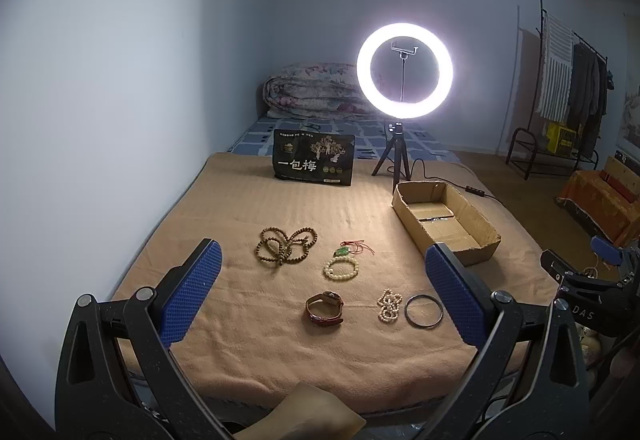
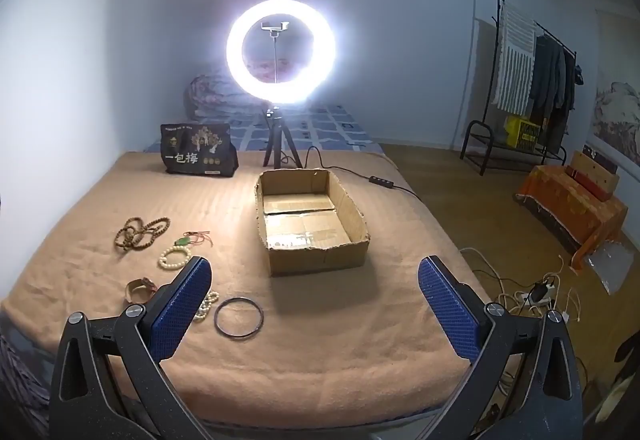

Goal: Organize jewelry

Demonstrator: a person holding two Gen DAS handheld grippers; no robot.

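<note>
Jewelry lies spread on a tan blanket: a brown bead string, a green pendant on red cord, a cream bead bracelet, a brown leather watch, a pearl strand and a dark metal bangle. An empty cardboard box sits to their right. My left gripper hovers open above the near pieces, holding nothing. My right gripper hangs open in front of the box; its left finger covers part of the pearl strand, beside the bangle.
A lit ring light on a tripod stands behind the box, its cable trailing right. A black snack bag stands at the blanket's far edge. Folded quilt behind. Clothes rack and floor cables at right.
</note>
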